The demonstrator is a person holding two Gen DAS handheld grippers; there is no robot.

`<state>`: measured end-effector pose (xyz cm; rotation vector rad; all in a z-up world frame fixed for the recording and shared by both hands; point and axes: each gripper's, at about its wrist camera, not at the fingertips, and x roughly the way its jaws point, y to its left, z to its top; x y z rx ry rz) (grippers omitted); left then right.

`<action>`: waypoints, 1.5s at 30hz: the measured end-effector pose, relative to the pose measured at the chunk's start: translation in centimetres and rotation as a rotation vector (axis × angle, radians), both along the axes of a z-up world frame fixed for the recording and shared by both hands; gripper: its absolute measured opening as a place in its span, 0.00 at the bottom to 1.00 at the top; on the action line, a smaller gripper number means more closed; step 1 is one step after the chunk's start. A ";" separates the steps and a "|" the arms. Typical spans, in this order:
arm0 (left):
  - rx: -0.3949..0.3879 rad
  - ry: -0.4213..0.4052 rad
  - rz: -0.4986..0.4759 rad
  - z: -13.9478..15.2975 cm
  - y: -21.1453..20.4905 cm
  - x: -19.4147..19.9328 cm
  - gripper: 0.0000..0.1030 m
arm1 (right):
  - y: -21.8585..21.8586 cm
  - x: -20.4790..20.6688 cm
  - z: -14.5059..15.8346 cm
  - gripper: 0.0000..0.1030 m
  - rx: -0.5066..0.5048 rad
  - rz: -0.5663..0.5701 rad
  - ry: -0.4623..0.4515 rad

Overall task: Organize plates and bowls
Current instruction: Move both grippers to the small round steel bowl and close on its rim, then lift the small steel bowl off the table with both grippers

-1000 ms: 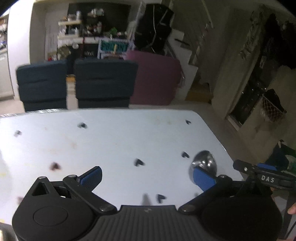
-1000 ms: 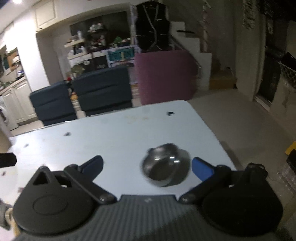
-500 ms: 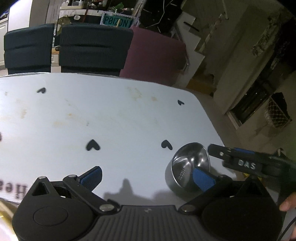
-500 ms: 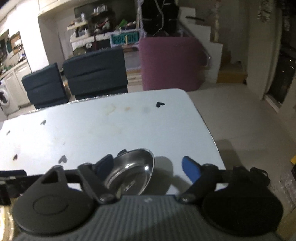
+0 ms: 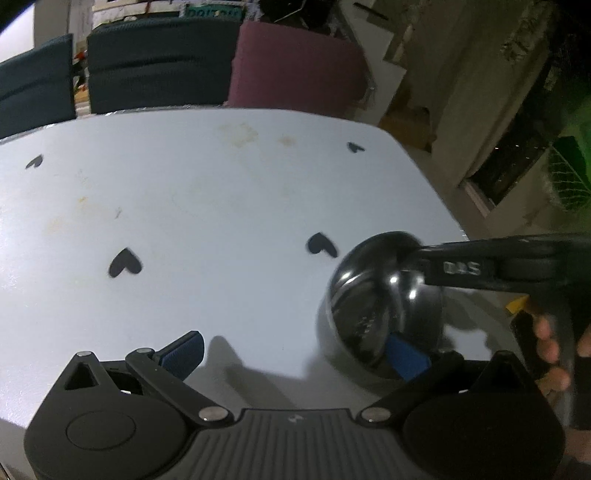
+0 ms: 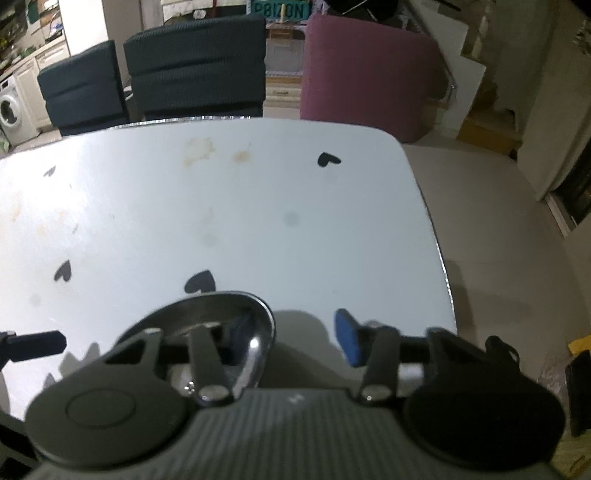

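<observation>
We are picking up the steel bowl [image 6: 207, 332]: right gripper [image 6: 291, 332] fingers closing over its rim, not yet gripping; left gripper [image 5: 295, 354] wide. Next, squeeze and lift.

I'm looking into a home, an open living and dining space, dimly lit. In front of me is a white dining table [image 6: 229, 206] printed with little black hearts [image 6: 328, 159] and marked with faint yellowish stains [image 6: 197, 149]. Two dark blue upholstered chairs [image 6: 195, 62] stand at its far edge, and beside them a plum-coloured armchair [image 6: 365, 70]. On the far left I can see a front-loading washing machine [image 6: 11, 112] under a counter with white cabinets. Behind the chairs sit cluttered shelves and a teal sign [image 6: 280, 10], its letters too blurred to read. To the right, a staircase [image 6: 465, 55] climbs past pale walls, above a tiled floor [image 6: 491, 221].
</observation>
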<state>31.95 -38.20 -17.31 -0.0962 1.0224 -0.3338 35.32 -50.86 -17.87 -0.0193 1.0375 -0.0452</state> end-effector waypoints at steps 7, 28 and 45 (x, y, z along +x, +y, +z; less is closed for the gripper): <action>0.075 -0.056 -0.030 0.4 0.6 0.1 1.00 | -0.9 -2.2 -0.4 0.50 0.013 -0.016 -0.016; -0.032 0.076 -0.093 1.1 0.4 -1.7 0.42 | -2.4 -11.8 0.3 0.11 0.285 -0.094 -0.098; -0.061 0.027 -0.146 4.6 2.7 -4.3 0.08 | 1.9 -12.4 3.6 0.08 0.220 -0.067 -0.115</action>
